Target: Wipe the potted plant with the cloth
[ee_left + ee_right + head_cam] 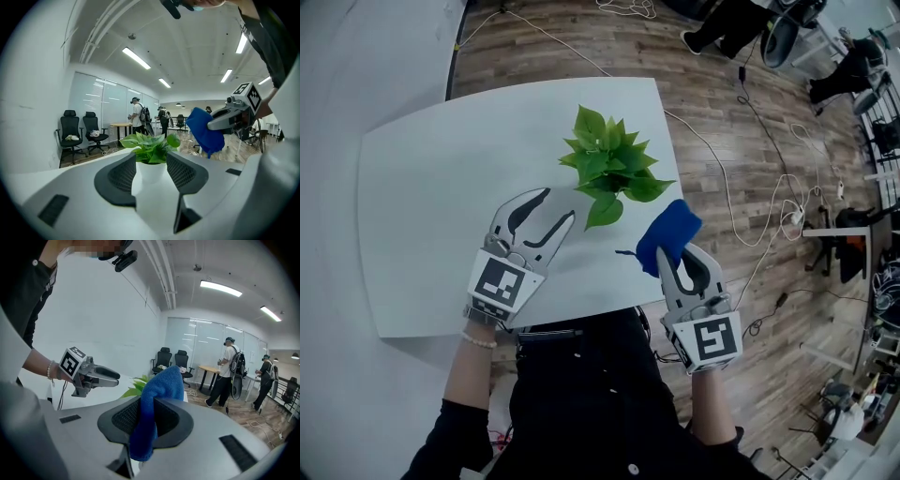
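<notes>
A potted plant (pixel 609 164) with broad green leaves stands on the white table (pixel 431 206), right of its middle; from above the leaves hide the pot. In the left gripper view its white pot (pixel 151 172) and leaves (pixel 150 142) show straight ahead between the jaws, apart from them. My left gripper (pixel 560 206) is open and holds nothing, its tips just short of the lowest leaf on the plant's left. My right gripper (pixel 667 255) is shut on a blue cloth (pixel 668 232), which bunches up above the jaws (pixel 161 385), close to the plant's right side.
The table's near edge (pixel 581 319) runs just in front of the person's body. White cables (pixel 727 178) trail over the wooden floor to the right. Black office chairs (pixel 77 133), a desk and standing people (pixel 138 117) are far behind the plant.
</notes>
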The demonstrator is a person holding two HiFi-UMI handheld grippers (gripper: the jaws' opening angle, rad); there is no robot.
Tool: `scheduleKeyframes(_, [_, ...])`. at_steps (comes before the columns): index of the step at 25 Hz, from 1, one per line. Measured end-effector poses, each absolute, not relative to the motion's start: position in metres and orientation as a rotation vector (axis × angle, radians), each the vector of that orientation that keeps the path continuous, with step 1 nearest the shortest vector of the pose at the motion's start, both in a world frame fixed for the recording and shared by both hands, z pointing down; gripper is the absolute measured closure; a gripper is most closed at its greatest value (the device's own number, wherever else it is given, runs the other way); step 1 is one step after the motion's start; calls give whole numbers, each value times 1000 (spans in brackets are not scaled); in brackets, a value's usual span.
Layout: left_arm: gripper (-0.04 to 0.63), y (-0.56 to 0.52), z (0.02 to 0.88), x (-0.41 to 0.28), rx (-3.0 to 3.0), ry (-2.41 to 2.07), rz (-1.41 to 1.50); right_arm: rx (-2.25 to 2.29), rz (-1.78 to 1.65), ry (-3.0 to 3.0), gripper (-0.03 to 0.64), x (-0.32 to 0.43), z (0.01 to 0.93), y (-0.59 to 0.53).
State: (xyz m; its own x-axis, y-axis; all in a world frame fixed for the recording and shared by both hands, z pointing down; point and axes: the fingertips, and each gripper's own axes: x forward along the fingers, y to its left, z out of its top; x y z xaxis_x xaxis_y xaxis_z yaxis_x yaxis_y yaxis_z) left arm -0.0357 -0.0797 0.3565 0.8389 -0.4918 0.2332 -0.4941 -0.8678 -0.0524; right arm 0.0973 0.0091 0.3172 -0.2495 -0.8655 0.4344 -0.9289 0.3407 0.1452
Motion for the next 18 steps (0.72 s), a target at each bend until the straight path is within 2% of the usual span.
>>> scheduleKeyframes(7, [280,-92,403,-15,2983,-667,511,1555,262,-2107,522,110,348,8])
scheduleKeyframes(18, [241,-101,471,19,2920,-589,651,1495,336,-2122,522,126,394,-7])
